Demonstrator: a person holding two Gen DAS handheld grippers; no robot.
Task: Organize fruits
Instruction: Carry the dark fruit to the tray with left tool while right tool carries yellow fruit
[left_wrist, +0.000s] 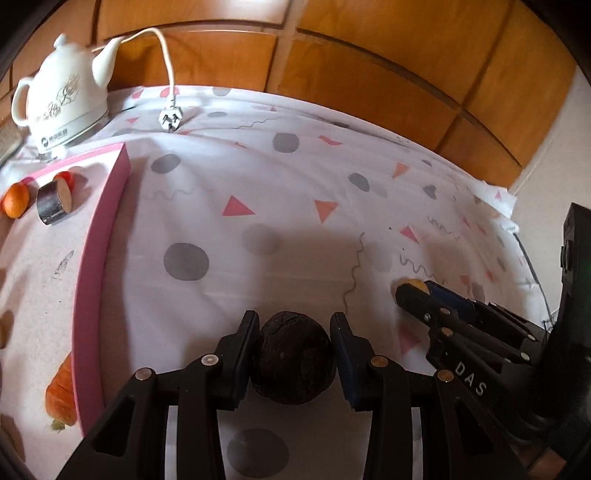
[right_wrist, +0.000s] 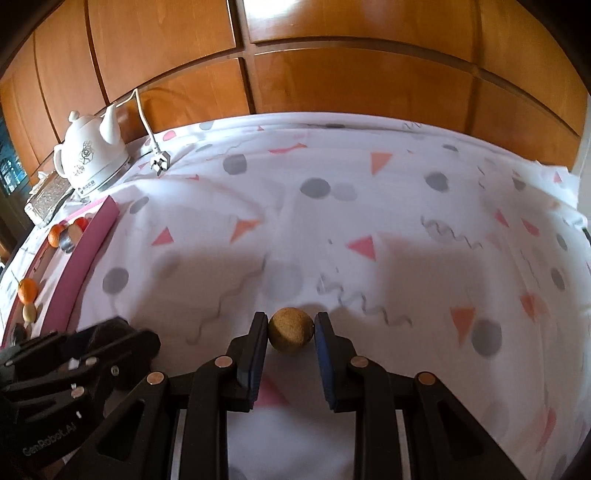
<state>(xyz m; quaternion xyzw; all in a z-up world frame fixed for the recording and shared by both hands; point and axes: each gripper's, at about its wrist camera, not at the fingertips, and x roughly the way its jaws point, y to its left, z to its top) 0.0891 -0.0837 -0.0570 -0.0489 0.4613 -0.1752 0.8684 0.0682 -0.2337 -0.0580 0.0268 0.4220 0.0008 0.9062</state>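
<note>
At the far left, the shallow pink-rimmed foam tray (left_wrist: 110, 229) lay on the counter under a white cloth printed with dots and triangles (left_wrist: 295, 184). It held a small orange citrus fruit (left_wrist: 15, 200), a dark-skinned cut cylinder with a pale face (left_wrist: 54, 203) and an orange carrot-like piece (left_wrist: 62, 391); its near end was cut off by the picture edge.

The left gripper (left_wrist: 293, 354) had its fingers pressed on a dark, rough-skinned round fruit (left_wrist: 293, 358), held at its widest girth and well apart from the tray. It looked firm and fairly heavy, the rough skin unlikely to slip. Its underside was hidden.

The right gripper (right_wrist: 291, 332) had its fingers narrowed on a small tan speckled ball-shaped fruit (right_wrist: 290, 331), which seemed light and hard but prone to rolling out. Blur left it unclear whether it cleared the cloth.
</note>
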